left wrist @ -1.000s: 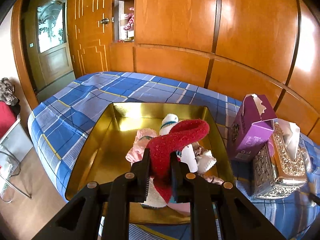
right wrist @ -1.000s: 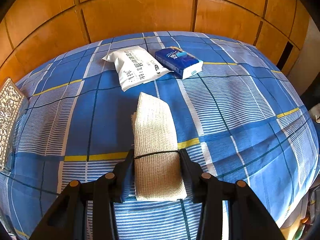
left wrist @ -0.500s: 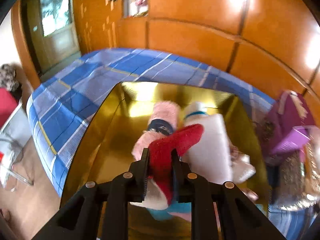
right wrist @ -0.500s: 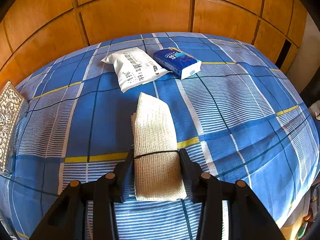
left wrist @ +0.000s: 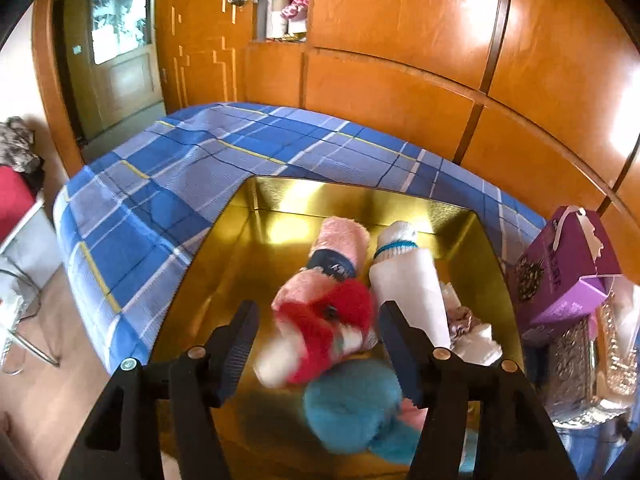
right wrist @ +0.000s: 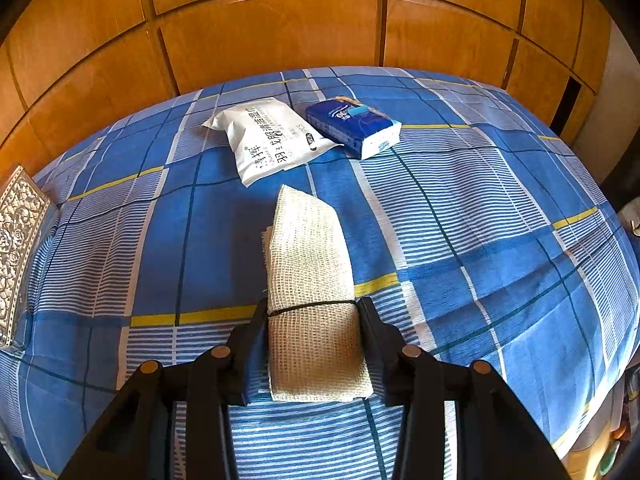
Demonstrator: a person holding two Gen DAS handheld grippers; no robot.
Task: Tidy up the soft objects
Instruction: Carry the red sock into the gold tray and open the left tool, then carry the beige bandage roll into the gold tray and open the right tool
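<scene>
Orange wood panelling backs the bed point(right wrist: 500, 208), which is spread with a blue plaid cover.

Between my right fingers point(right wrist: 312, 320) I hold a beige mesh cloth roll point(right wrist: 310, 264), both pads pressed against its sides where a thin black band rings it. Its long axis runs straight away from me along the fingers, the narrower end pointing toward the panelling. Beyond that far end lie a white wipes pack point(right wrist: 272, 136) and, just right of it, a blue tissue pack point(right wrist: 354, 124).

My left fingers point(left wrist: 316, 336) are spreading apart over the gold tray point(left wrist: 224, 264). A red fuzzy sock point(left wrist: 324, 328) sits blurred between them, touching neither pad, lying aslant with its white end toward my near left. It rests on the pile in the tray: a pink sock point(left wrist: 340, 244) behind it pointing to the tray's far wall, a white sock point(left wrist: 404, 276) alongside on the right, a teal one point(left wrist: 352, 408) nearer me. Right of the tray stands a purple box point(left wrist: 568, 264).
</scene>
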